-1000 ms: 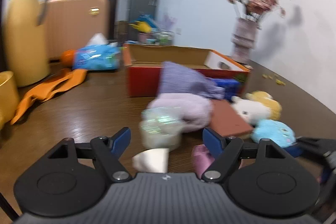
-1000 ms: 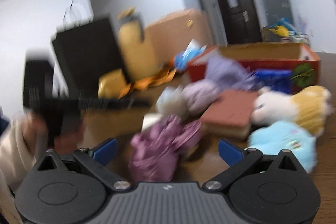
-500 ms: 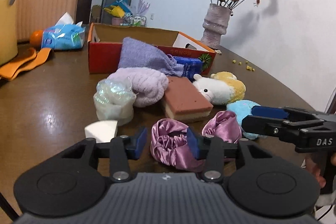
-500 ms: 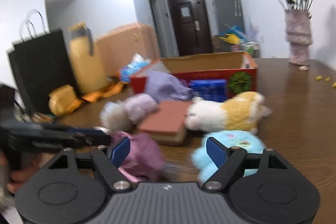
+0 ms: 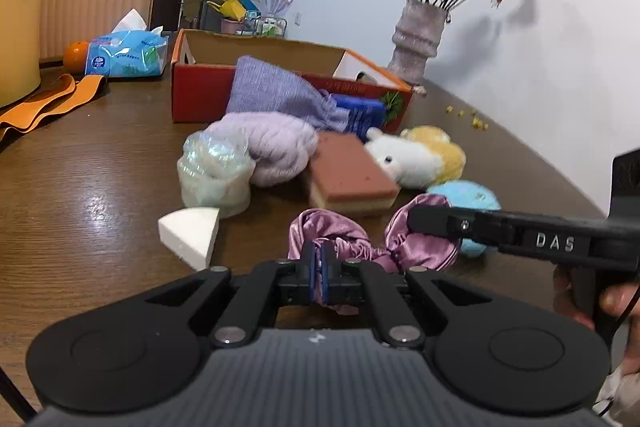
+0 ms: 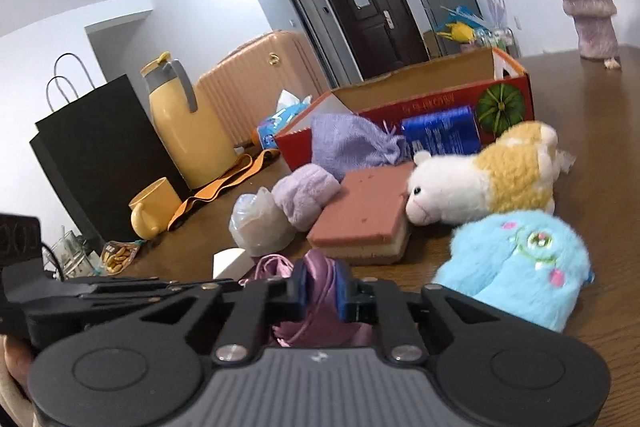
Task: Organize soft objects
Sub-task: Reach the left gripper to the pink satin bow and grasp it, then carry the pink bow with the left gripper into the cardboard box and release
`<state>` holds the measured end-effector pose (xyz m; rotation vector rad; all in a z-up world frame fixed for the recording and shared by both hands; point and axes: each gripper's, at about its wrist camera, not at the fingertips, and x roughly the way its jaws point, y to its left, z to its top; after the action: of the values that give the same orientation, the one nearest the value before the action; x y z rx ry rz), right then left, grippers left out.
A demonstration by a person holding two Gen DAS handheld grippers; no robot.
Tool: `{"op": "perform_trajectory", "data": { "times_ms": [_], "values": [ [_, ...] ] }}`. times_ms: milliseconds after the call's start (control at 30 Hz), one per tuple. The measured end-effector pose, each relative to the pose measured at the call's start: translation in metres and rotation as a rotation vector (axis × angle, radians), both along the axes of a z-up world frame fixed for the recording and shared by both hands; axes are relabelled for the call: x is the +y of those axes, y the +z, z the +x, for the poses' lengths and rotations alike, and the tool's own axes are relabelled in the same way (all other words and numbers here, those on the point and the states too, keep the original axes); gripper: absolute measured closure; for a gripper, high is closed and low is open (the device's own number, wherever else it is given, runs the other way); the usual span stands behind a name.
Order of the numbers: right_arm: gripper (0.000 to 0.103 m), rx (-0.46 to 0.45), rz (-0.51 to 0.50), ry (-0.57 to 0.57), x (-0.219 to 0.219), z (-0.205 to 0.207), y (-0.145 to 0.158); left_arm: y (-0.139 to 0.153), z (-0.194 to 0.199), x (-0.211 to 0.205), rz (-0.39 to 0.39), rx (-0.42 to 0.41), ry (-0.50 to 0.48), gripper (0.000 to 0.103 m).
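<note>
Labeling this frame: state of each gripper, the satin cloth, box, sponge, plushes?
Left gripper: shut on satin cloth.
Right gripper: shut on satin cloth.
Box: open.
Sponge: flat on table.
Sheep plush: lying.
Blue plush: lying.

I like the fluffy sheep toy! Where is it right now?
The sheep toy lies on the table in front of the red box, between the pink sponge and blue plush.

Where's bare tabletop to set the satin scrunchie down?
Free: the wood left of the white wedge and plastic bag, toward the orange strap. Also right of the yellow plush, toward the wall. Crowded: sponge to red box.
</note>
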<state>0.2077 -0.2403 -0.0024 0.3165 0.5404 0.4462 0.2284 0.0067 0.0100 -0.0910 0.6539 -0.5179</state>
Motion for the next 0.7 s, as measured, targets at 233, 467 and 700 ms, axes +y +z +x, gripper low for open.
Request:
{"op": "perform_trajectory", "data": {
  "times_ms": [233, 467, 700],
  "values": [
    [0.093, -0.120, -0.045, 0.003, -0.001, 0.002, 0.043, 0.047, 0.003, 0.002, -0.026, -0.111, -0.006, 0.099],
    [0.093, -0.257, -0.070, 0.030, -0.002, 0.048, 0.099, 0.112, 0.051, -0.005, -0.014, -0.181, 0.025, 0.099],
    [0.094, -0.239, -0.072, 0.033, -0.008, 0.175, 0.147, 0.156, 0.173, -0.022, 0.013, -0.187, 0.069, 0.099]
  ]
}}
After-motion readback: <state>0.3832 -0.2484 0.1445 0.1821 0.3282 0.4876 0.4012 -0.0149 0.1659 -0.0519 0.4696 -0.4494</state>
